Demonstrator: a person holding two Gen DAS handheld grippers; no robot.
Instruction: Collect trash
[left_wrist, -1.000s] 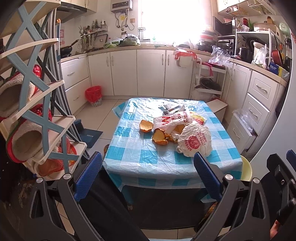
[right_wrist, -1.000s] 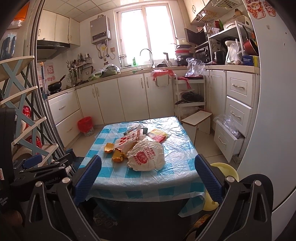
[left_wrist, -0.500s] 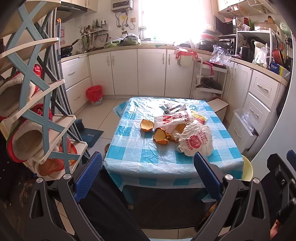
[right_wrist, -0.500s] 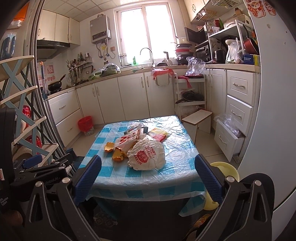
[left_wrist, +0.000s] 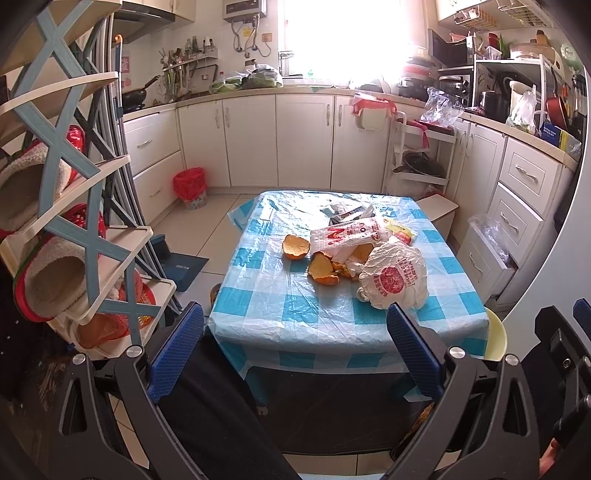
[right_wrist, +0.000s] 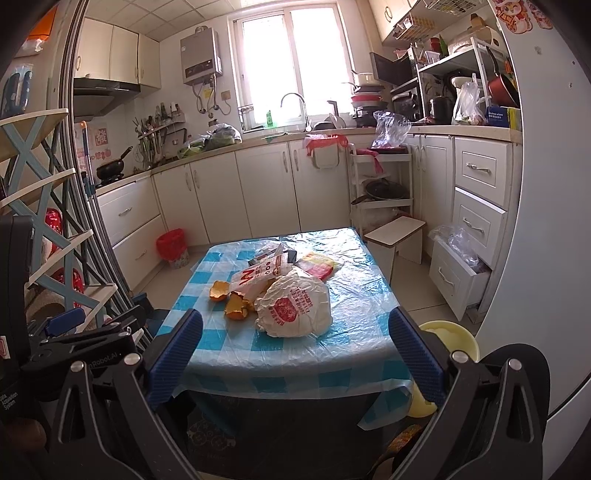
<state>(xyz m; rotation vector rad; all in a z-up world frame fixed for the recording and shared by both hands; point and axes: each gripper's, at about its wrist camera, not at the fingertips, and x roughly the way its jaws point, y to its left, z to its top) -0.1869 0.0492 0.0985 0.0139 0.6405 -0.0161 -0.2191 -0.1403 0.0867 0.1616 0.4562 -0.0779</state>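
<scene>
Trash lies on a small table with a blue checked cover (left_wrist: 295, 302) (right_wrist: 354, 295). It includes a crumpled white bag with a red stamp (left_wrist: 393, 277) (right_wrist: 293, 306), orange peels (left_wrist: 295, 246) (right_wrist: 236, 304), a white wrapper with red letters (left_wrist: 347, 236) (right_wrist: 258, 275) and a yellow-red packet (right_wrist: 319, 266). My left gripper (left_wrist: 295, 347) hangs open short of the table's near edge, holding nothing. My right gripper (right_wrist: 293, 354) is open too, also short of the near edge. A red-lined bin (left_wrist: 189, 187) (right_wrist: 171, 247) stands on the floor by the far cabinets.
A shelf rack with slippers (left_wrist: 55, 221) stands close on the left. White cabinets (left_wrist: 303, 140) run along the back and right walls, with one low drawer (right_wrist: 456, 280) pulled out. A yellow stool (right_wrist: 448, 338) sits at the table's right corner, a small step stool (right_wrist: 400, 236) beyond.
Both views have crept slightly toward the table. Both grippers stay open and nothing on the table has moved.
</scene>
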